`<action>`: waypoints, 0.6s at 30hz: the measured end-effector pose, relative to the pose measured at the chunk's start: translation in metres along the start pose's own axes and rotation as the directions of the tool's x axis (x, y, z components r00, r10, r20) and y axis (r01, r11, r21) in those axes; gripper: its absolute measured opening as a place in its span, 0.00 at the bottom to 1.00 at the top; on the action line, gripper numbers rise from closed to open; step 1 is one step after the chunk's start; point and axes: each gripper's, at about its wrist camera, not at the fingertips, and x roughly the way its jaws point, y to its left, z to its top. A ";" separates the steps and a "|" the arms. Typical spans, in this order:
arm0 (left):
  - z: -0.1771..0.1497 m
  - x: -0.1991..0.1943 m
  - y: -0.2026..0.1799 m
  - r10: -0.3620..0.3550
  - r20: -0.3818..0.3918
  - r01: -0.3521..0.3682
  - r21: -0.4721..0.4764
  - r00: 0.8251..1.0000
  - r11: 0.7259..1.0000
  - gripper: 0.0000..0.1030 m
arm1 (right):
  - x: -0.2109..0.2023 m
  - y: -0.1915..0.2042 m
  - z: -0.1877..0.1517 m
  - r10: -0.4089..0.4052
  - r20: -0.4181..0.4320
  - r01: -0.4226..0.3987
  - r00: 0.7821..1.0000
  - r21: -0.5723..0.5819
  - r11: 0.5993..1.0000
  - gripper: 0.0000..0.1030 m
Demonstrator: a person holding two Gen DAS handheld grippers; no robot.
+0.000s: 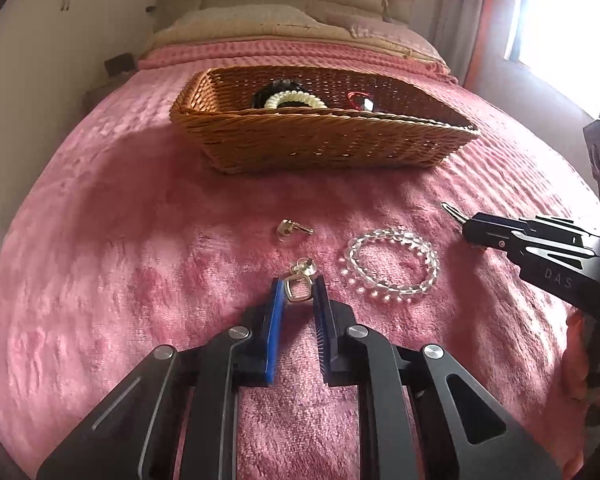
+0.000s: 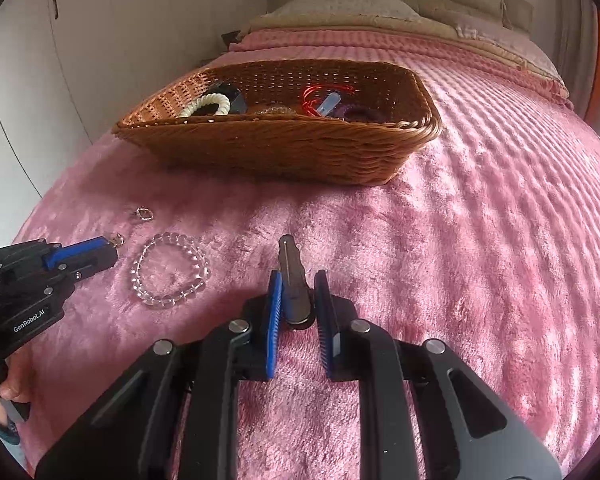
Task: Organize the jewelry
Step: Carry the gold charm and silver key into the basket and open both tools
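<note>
In the left wrist view, the pick-up step is judged to be in hand: loose pieces are being gathered from the pink bed for the basket. The left tongs are nearly together, clamped on a silver earring right at the tips, its stud end sticking out beyond them. A second earring lies just ahead on the blanket, and a clear bead bracelet lies to the right, apart from both tongs. The next move is judged to call for a lift and a carry over the near rim, with the grip kept firm, since the piece is small and held only at the tips.

In the right wrist view, the right tongs are closed on a dark hair clip, whose narrow end points toward the basket. Bracelets and a red cord are already seen inside the basket.
</note>
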 end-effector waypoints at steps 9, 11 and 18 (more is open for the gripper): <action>-0.009 -0.034 -0.006 0.012 0.129 -0.013 0.005 0.992 1.000 0.13 | -0.016 -0.006 -0.012 0.039 0.025 -0.040 0.999 0.052 0.998 0.14; -0.010 -0.041 -0.005 0.008 0.153 -0.007 -0.006 0.988 1.000 0.13 | -0.025 -0.005 -0.014 0.043 0.052 -0.046 0.998 0.052 0.998 0.14; 0.001 -0.071 -0.001 -0.029 0.246 0.046 -0.064 0.969 0.997 0.13 | -0.066 0.004 -0.012 0.088 0.185 -0.096 0.979 0.032 0.995 0.14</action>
